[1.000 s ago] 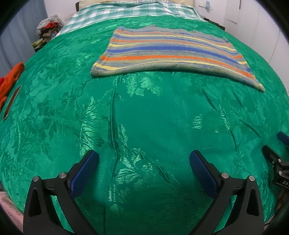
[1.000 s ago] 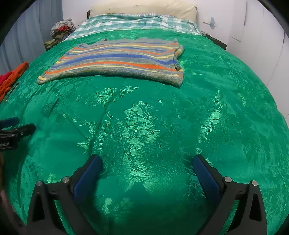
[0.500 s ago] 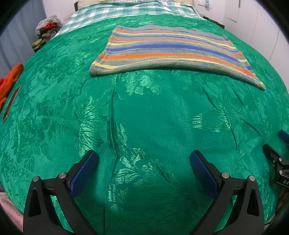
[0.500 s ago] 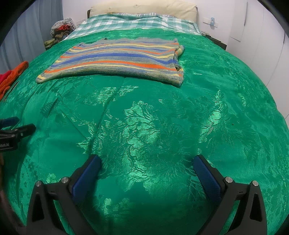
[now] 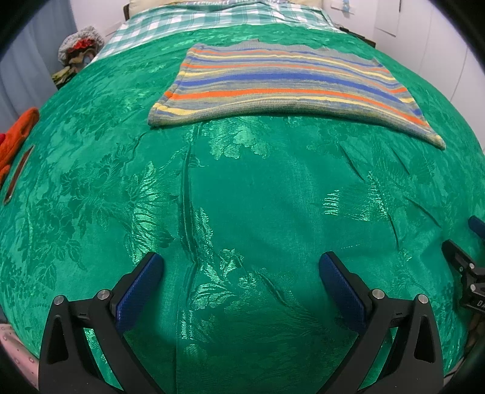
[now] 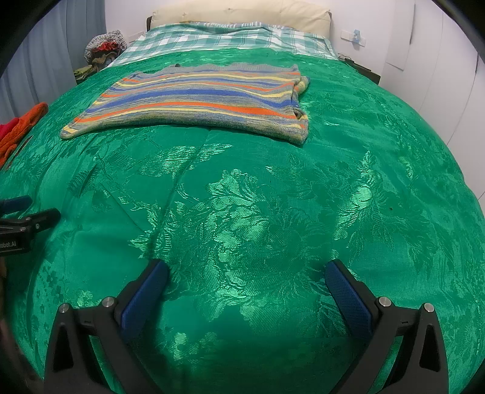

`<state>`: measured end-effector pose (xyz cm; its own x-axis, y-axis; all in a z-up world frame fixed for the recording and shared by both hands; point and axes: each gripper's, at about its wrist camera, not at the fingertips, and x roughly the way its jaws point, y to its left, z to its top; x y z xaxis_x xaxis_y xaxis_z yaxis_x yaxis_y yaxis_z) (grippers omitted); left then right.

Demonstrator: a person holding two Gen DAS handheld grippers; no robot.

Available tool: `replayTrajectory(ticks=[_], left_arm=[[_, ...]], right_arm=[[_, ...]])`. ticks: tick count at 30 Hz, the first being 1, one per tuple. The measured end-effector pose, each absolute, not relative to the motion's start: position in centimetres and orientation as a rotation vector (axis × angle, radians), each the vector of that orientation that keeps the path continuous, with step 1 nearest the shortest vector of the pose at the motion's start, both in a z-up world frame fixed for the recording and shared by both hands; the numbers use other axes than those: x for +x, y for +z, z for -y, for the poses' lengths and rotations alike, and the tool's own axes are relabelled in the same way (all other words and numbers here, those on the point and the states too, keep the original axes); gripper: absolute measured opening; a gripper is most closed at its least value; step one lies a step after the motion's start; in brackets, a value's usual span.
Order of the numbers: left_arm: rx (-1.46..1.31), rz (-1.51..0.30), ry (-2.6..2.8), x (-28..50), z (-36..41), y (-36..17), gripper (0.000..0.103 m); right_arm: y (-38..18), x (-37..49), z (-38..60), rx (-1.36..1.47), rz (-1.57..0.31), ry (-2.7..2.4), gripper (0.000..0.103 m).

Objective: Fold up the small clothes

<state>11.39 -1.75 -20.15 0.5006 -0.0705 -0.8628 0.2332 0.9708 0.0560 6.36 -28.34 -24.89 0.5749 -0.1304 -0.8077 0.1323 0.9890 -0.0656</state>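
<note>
- The striped knit garment (image 5: 288, 88) lay flat on the green bedspread (image 5: 242, 197), with bands of blue, orange, yellow and grey running across it.
- In the left wrist view it sat at 12 o'clock, well beyond the fingers; in the right wrist view it lay toward 11 o'clock (image 6: 194, 103).
- Its right-hand side, seen from the right wrist camera, showed a doubled layer with a bunched bit of the same knit at the far corner; the left-hand corner tapered to a point on the bedspread.
- The left gripper (image 5: 239, 288) was spread wide with nothing between its blue pads (image 5: 139, 288), and it hung over bare bedspread at 6 o'clock of its own view, well apart from the garment.
- The right gripper (image 6: 247, 294) was likewise wide apart and held nothing, over the bedspread's glossy leaf pattern.
- Each gripper showed in the other's view: the right one at 4 o'clock in the left view, the left one at 9 o'clock in the right view.
- A long crease (image 5: 188, 212) ran down the bedspread between the garment and the left gripper.
- Beyond the garment, at 12 o'clock, lay a green-and-white checked sheet (image 6: 230, 33) and a cream pillow (image 6: 242, 12) at the head of the bed.
- Orange cloth (image 5: 18, 133) lay at the bed's edge at 9 o'clock, and a heap of clothes (image 6: 103, 48) stood at 10 o'clock by the curtain.
</note>
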Motion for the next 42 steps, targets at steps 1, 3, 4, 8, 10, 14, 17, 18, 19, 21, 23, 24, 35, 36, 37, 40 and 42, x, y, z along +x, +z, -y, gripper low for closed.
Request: replayTrajectory(ticks=[1,3,4,8,10,14,17,18,19,21,23,24,35,36,37,40,42], left_arm=[[0.174,-1.032,-0.185,11.4,1.7,-20.1,0.103],[0.176,-1.032,-0.184,11.4,1.8,-20.2,0.103],[0.177,-1.032,-0.184,11.4,1.8,-20.2,0.103],[0.180,-1.031,-0.185,11.4,1.9,-20.3,0.103],[0.181,-1.030,-0.185,11.4,1.9,-20.3,0.103],[0.185,-1.037,-0.192,11.4,1.8,-20.0,0.103],[0.228,-1.008,-0.212,10.3,2.2,-17.3,0.097],[0.235,-0.968,-0.241,10.0,2.6,-16.4,0.097],[0.246,-0.915,-0.305,9.7,3.8,-15.2,0.097],[0.280,-0.869,-0.407,10.1,6.7,-14.0,0.097],[0.308,-0.842,-0.512,11.2,10.4,-13.4,0.097],[0.318,-0.821,-0.567,11.9,12.5,-13.2,0.096],[0.482,-0.819,-0.800,17.2,26.6,-19.1,0.082],[0.474,-0.815,-0.808,17.3,26.6,-19.0,0.076],[0.455,-0.819,-0.822,17.6,26.7,-19.0,0.050],[0.444,-0.810,-0.791,18.2,26.7,-18.6,0.008],[0.368,-0.816,-0.792,18.4,25.1,-17.7,0.008]], right_arm=[[-24.9,6.4,28.3,0.002,-0.947,-0.154,0.103],[-24.9,6.4,28.4,0.001,-0.950,-0.155,0.103],[-25.0,6.4,28.4,0.001,-0.949,-0.155,0.103],[-25.0,6.5,28.4,0.002,-0.951,-0.154,0.103],[-25.0,6.6,28.4,0.000,-0.950,-0.155,0.103],[-25.0,6.6,28.4,0.004,-0.958,-0.155,0.103],[-23.6,7.4,29.0,0.025,-1.027,-0.113,0.102],[-22.8,7.8,29.7,0.051,-1.031,-0.078,0.100],[-21.7,8.3,30.8,0.079,-1.010,-0.054,0.100],[-19.4,10.5,33.7,0.095,-0.968,-0.050,0.100],[-17.9,13.5,36.3,0.109,-0.955,-0.036,0.100],[-17.0,15.8,38.3,0.141,-0.947,-0.032,0.100],[-20.6,34.4,50.0,0.583,-1.134,0.090,0.076],[-21.3,35.3,50.2,0.602,-1.133,0.086,0.072],[-21.9,35.9,50.3,0.625,-1.125,0.097,0.070],[-22.7,37.3,50.3,0.682,-1.084,0.115,0.008],[-22.1,37.6,49.9,0.683,-1.066,0.095,0.008]])
